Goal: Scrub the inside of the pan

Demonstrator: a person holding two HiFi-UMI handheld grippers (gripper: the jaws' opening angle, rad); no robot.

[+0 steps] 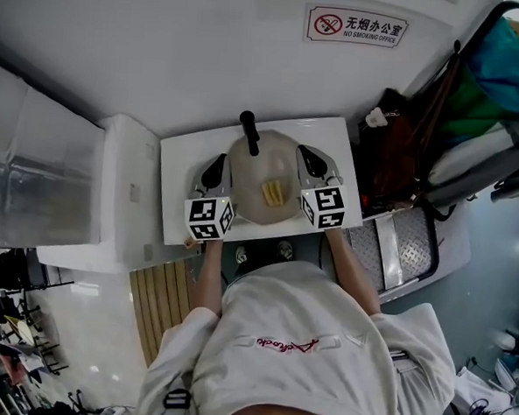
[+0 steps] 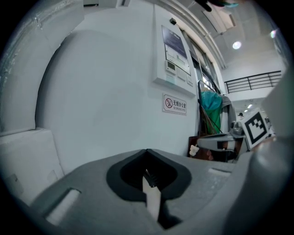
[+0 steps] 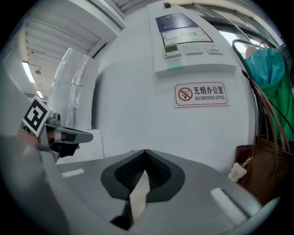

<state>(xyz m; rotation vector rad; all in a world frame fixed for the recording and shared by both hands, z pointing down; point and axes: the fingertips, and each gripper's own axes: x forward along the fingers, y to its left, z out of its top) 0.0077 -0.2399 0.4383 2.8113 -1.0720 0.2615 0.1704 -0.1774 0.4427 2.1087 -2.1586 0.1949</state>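
Observation:
In the head view a round pan (image 1: pixel 253 171) with a pale inside rests on a small white table (image 1: pixel 179 167), its black handle (image 1: pixel 249 131) pointing away from me. A yellow sponge (image 1: pixel 273 193) lies inside the pan. My left gripper (image 1: pixel 216 166) is over the pan's left rim and my right gripper (image 1: pixel 308 154) over its right rim. Both are shut with nothing between the jaws. The left gripper view shows my left gripper (image 2: pixel 148 180) facing the wall, above the table. In the right gripper view my right gripper (image 3: pixel 143 176) does the same. Neither of those views shows the pan.
A white cabinet (image 1: pixel 125 181) adjoins the table on the left. Dark bags (image 1: pixel 401 149) and a cart with a green bag (image 1: pixel 494 94) crowd the right side. A metal tread plate (image 1: pixel 410 247) lies at the lower right. A no-smoking sign (image 1: pixel 356 26) hangs on the wall.

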